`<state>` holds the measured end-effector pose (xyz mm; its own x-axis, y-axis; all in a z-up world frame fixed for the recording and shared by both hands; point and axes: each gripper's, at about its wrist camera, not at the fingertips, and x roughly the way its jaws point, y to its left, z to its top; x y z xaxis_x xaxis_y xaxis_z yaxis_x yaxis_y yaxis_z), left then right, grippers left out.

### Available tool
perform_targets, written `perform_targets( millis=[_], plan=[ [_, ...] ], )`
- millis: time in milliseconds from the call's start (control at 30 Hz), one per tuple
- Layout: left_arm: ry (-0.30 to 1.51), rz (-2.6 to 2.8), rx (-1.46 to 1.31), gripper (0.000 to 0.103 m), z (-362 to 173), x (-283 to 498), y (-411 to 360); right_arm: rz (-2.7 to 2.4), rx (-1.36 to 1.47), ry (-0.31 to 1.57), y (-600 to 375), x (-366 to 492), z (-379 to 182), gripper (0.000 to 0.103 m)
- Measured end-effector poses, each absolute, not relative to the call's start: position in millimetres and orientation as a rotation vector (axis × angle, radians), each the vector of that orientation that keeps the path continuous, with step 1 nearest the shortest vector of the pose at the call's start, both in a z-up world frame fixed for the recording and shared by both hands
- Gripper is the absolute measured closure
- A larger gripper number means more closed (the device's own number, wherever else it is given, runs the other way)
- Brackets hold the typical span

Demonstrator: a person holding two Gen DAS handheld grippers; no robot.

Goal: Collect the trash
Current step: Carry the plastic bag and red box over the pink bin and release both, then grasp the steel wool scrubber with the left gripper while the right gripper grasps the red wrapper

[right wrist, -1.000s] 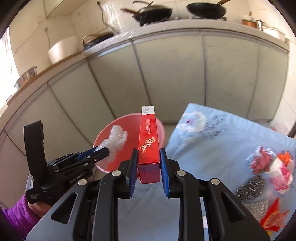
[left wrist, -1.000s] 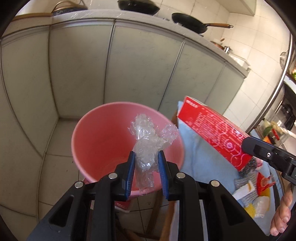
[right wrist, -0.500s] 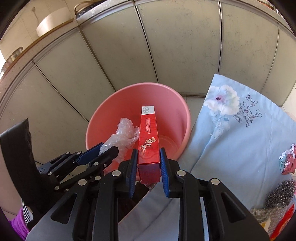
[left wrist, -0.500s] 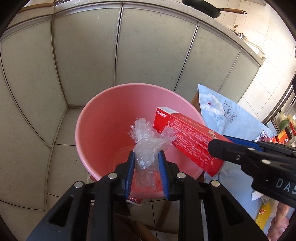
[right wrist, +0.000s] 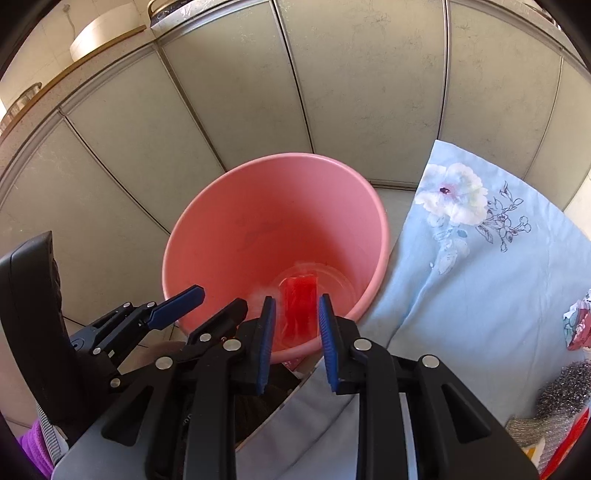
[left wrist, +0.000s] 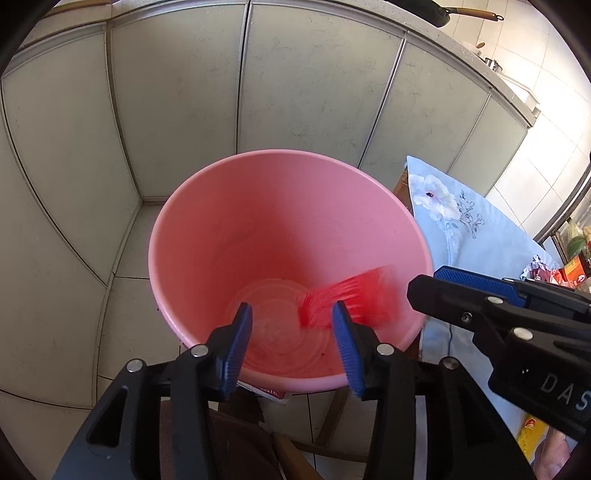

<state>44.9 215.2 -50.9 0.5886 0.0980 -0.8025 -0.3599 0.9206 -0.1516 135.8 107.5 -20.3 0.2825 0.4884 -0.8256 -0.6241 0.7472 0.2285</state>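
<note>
At the bottom of the left wrist view, the left gripper (left wrist: 291, 341) has its blue-padded fingers spread wide, and nothing is between them. At the bottom of the right wrist view, the right gripper (right wrist: 295, 338) is also parted, with nothing held.

Just beyond both grippers stands the round pink plastic bucket (left wrist: 221, 225). Low inside it is the red cardboard box (left wrist: 347, 299), seen as a blurred red streak at the lower right of the bucket's inside in the left view. The right view shows this box (right wrist: 301, 308) end-on near the bucket's (right wrist: 207, 236) bottom, with a pale, blurred shape beside it that may be the crumpled clear plastic wrap (right wrist: 264, 293); the left view does not show this clearly.

Only the right view shows the grey metal scouring pad (right wrist: 561, 387) at the lower right edge, lying on the light blue cloth with a flower print (right wrist: 480, 277). In the left view the right gripper (left wrist: 458, 291) covers much of this cloth (left wrist: 469, 236) at the right side.

Behind the bucket are pale grey-green cabinet doors (left wrist: 314, 81), and in the upper right corner of the left view is a dark frying pan with a wooden handle (left wrist: 443, 13).
</note>
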Motion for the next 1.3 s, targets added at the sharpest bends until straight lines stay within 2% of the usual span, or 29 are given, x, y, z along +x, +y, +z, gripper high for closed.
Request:
perform_targets(
  millis=[133, 200, 267, 833, 1300],
  plan=[
    [0.888, 0.268, -0.315, 0.053, -47.5, 42.0, 214.8, 0.761, -0.123, 1.031, 99.5, 135.9, -17.9, 0.077],
    [0.877, 0.265, -0.326, 0.053, -44.7, 40.6, 215.1, 0.764, -0.106, 1.007, 92.4, 134.2, -12.8, 0.067],
    [0.86, 0.259, -0.337, 0.053, -40.4, 38.6, 215.0, 0.762, -0.099, 0.983, 84.8, 131.6, -8.3, 0.065],
    [0.685, 0.129, -0.315, 0.053, 19.0, 27.6, 170.0, 0.65, -0.012, 0.807, -23.8, 113.2, 33.4, 0.065],
    [0.734, -0.159, -0.161, 0.053, 22.3, 58.6, 47.5, 0.355, 0.142, 0.766, -201.0, 111.6, 28.7, 0.065]
  ],
)
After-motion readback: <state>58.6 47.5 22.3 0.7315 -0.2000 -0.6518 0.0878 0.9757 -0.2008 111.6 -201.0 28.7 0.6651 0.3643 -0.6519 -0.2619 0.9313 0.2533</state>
